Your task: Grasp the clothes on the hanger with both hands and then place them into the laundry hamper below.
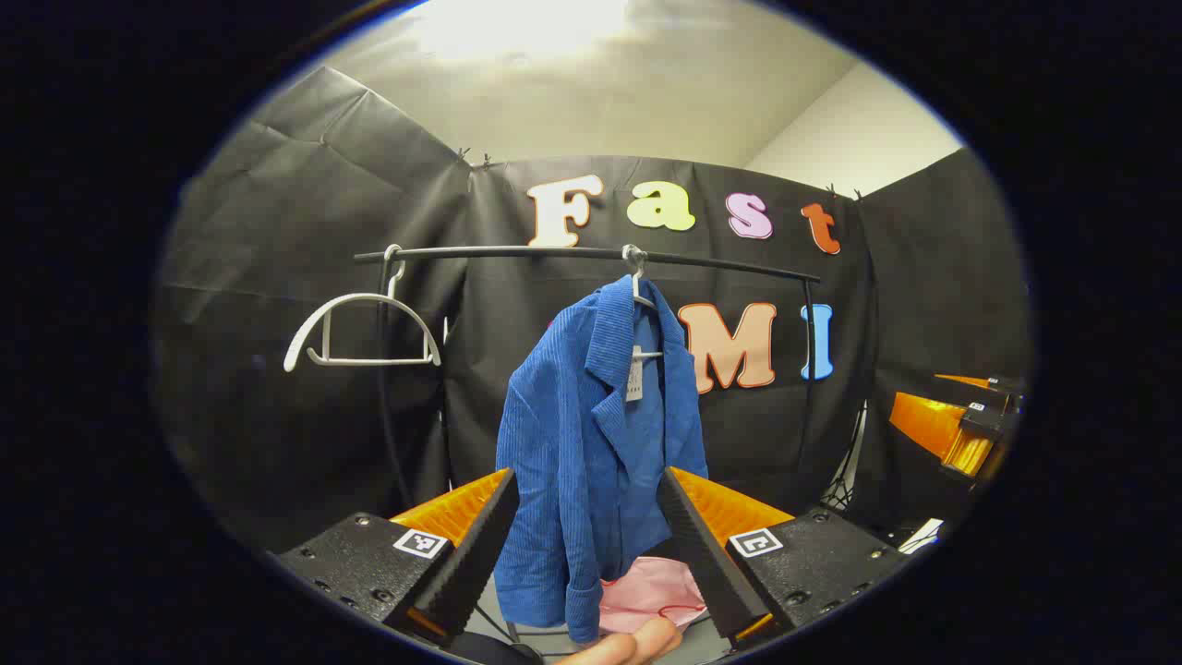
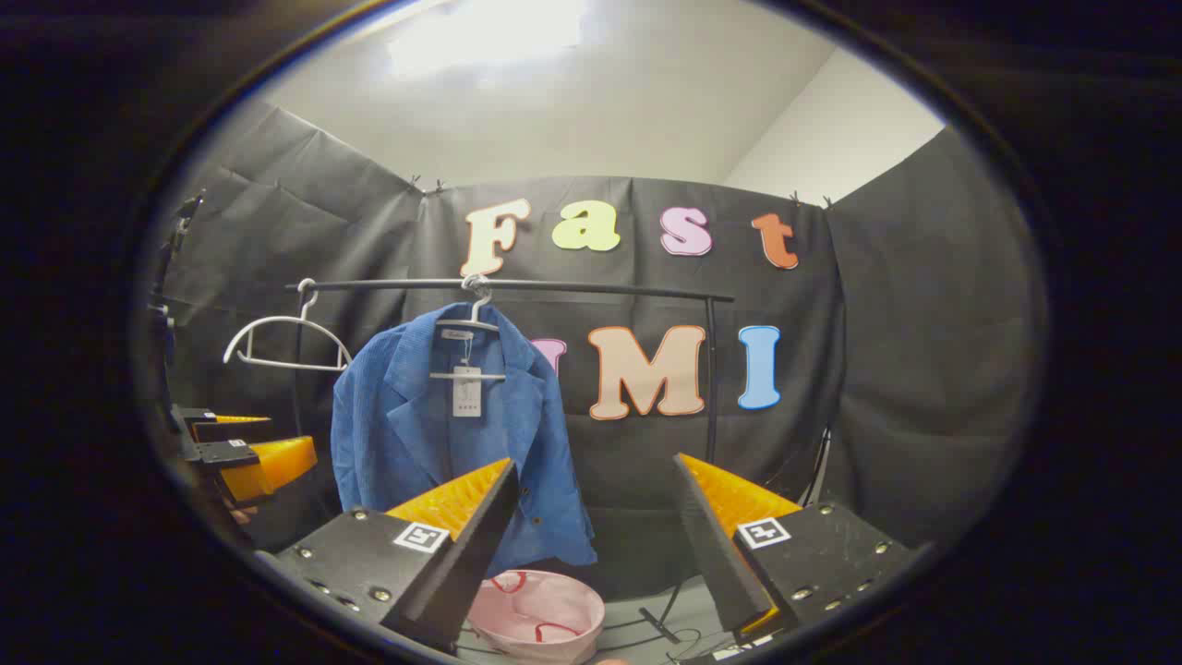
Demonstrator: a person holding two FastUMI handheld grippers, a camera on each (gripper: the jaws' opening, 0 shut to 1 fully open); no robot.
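Observation:
A blue corduroy jacket (image 1: 591,443) hangs on a white hanger (image 1: 639,291) from a black rail (image 1: 591,254); in the right gripper view the jacket (image 2: 443,434) hangs left of centre. A pink laundry hamper (image 2: 537,614) stands on the floor below it, partly seen behind the jacket hem (image 1: 651,591). My left gripper (image 1: 586,545) is open, short of the jacket, its fingers framing the lower half. My right gripper (image 2: 591,545) is open, aimed just right of the jacket. The left gripper (image 2: 249,462) appears at the left edge, the right gripper (image 1: 960,429) at the right edge.
An empty white hanger (image 1: 365,332) hangs at the left end of the rail (image 2: 508,286). The rack's black upright (image 2: 711,388) stands to the right. Cables lie on the floor near the rack's base (image 2: 660,628). A fingertip (image 1: 637,642) shows at the bottom edge.

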